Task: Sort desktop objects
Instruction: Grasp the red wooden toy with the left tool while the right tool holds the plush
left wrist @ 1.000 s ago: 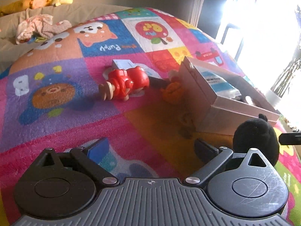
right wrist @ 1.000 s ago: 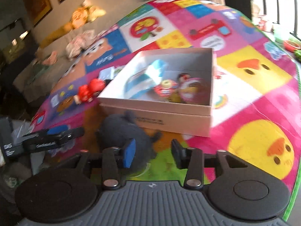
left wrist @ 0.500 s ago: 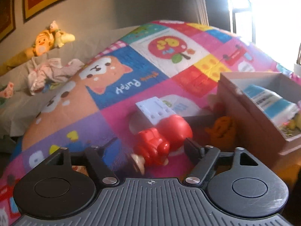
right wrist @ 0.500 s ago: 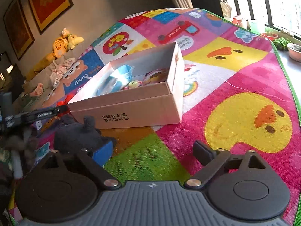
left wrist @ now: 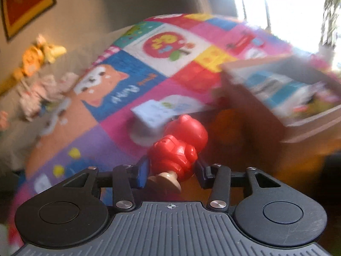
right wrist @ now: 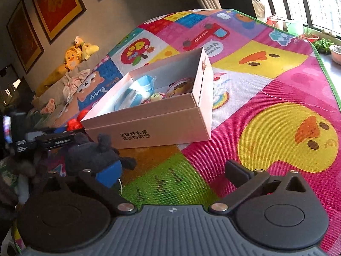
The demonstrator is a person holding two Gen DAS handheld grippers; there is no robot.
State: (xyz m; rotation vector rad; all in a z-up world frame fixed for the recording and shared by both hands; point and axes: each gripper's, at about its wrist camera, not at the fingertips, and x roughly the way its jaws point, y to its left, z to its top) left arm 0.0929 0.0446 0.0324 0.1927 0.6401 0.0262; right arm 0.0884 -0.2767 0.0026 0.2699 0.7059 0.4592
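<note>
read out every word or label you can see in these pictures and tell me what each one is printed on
"全球好水果" on the near side of the white box, top line.
"直供百果" with a small round mark, on the line below it.
"mini truck" on the red truck printed on the play mat.
"Vroom Vroom", partly cut off, in the white bubble beside the truck.
"Puppy" on the blue dog square.
White lettering on the other tool's arm: too small to read.

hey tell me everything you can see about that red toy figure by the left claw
The red toy figure looks like glossy moulded plastic, with a rounded head, a chunky body and a tan end piece facing the camera. It lies between the fingers of the left claw, which are closing around it, near a pale card on the play mat.
</note>
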